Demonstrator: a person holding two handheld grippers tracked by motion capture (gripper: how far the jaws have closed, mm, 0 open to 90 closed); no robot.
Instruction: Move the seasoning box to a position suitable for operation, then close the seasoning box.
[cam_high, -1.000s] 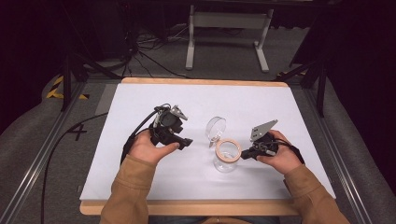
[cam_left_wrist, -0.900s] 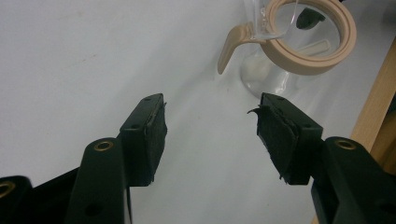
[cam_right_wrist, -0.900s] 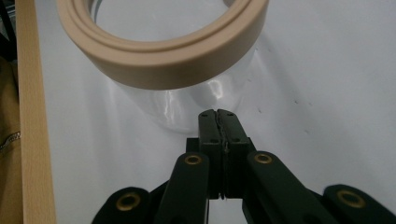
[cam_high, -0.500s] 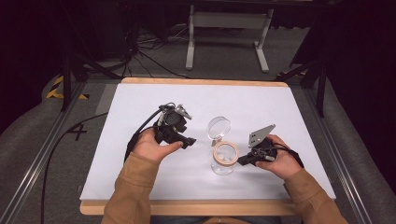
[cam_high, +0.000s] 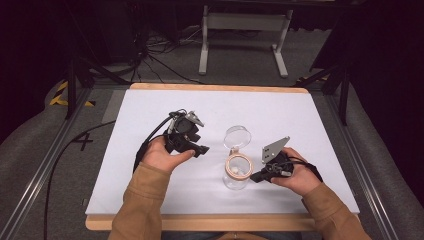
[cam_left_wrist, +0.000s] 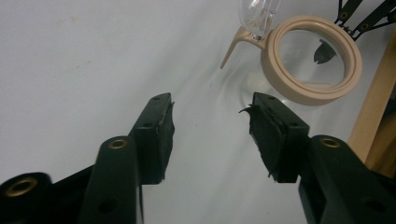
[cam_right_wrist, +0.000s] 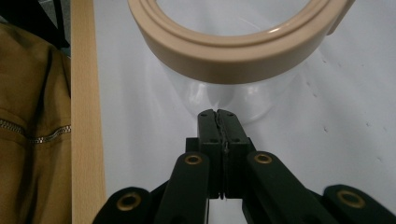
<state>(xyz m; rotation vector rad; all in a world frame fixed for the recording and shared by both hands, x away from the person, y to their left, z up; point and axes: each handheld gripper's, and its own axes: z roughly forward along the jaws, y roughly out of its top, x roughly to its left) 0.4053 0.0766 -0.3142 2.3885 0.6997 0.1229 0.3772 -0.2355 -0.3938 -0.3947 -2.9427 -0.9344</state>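
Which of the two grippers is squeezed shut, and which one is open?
The right gripper is shut, its black jaws pressed together near the jar. The left gripper is open, with a wide gap between its jaws.

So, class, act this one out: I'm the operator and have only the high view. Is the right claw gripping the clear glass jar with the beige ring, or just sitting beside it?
Observer: Beside it. The right gripper view shows the right claw shut on nothing, its tips aimed at the clear glass jar with the beige ring, below the ring. I cannot tell whether they touch the glass.
Operator: And the left claw?
Observer: The left gripper view shows the left claw open and empty, with the jar lying beyond its tips.
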